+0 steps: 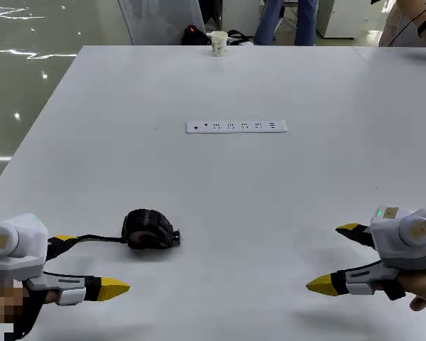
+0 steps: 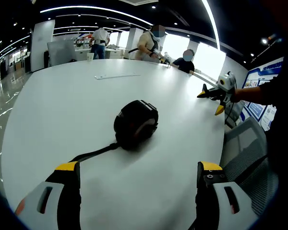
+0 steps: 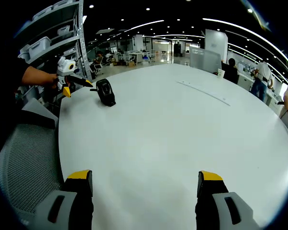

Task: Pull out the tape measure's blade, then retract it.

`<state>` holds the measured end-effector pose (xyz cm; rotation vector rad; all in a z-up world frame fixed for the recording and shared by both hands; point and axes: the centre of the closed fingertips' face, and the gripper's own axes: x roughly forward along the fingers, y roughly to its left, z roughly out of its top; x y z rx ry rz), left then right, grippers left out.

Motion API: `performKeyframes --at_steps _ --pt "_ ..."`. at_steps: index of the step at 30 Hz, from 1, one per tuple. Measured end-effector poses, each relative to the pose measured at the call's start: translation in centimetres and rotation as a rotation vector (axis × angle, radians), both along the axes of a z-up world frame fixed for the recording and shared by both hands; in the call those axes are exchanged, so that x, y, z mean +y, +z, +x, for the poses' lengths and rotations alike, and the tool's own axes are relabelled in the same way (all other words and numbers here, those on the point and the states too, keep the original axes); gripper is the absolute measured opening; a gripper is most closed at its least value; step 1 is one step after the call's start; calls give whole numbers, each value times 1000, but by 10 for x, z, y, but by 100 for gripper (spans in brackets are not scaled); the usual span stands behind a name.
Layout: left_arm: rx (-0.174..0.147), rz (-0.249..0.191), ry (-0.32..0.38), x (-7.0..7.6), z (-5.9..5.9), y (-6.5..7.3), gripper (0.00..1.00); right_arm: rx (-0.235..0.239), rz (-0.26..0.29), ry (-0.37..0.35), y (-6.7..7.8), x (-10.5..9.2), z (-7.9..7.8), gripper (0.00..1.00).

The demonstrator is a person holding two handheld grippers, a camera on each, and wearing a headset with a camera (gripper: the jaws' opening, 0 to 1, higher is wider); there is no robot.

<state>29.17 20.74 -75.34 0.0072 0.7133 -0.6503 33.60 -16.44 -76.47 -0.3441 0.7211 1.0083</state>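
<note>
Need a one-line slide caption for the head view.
Open left claw and right claw poised over white table; black tape measure sits by the left, blade not yet pulled.

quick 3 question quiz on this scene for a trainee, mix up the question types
1. True or false: the left claw is shut on the tape measure.
2. What lies flat on the table, beyond the tape measure? A) power strip B) hammer C) plate
3. Fill in: the right claw is ___ and holds nothing.

Key:
1. False: its jaws are open and not closed on the case.
2. A
3. open
</note>
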Motion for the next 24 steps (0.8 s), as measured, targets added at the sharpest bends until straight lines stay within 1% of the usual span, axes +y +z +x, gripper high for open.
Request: performKeyframes --at_steps 3,6,7,10,13,15,19,20,21,23,24 --pt "-2 -1 4 2 0 1 99 -1 3 -3 1 -6 -1 93" --pt "-6 0 6 3 0 3 99 4 17 -11 2 -11 -1 99" --pt "-8 1 6 4 0 4 99 13 23 -12 3 -13 -2 99" --pt "-10 5 7 6 0 5 99 9 33 -21 6 -17 -3 99" --pt "-8 11 4 7 0 5 99 16 37 -28 8 -19 -6 99" --pt "-7 15 1 8 -1 5 99 22 21 -33 6 -22 -7 99" --pt "-11 24 0 9 -1 5 99 28 18 -36 2 -23 -10 99" --pt "-10 27 -5 9 -2 4 99 29 14 -33 1 -23 -12 99" --pt "2 24 -10 8 -4 3 98 30 12 -32 0 -22 -13 99" --pt "-5 38 -14 9 -5 2 98 30 8 -31 -1 -22 -15 99" --pt "5 35 -18 8 -6 2 97 30 8 -32 -1 -22 -15 99"
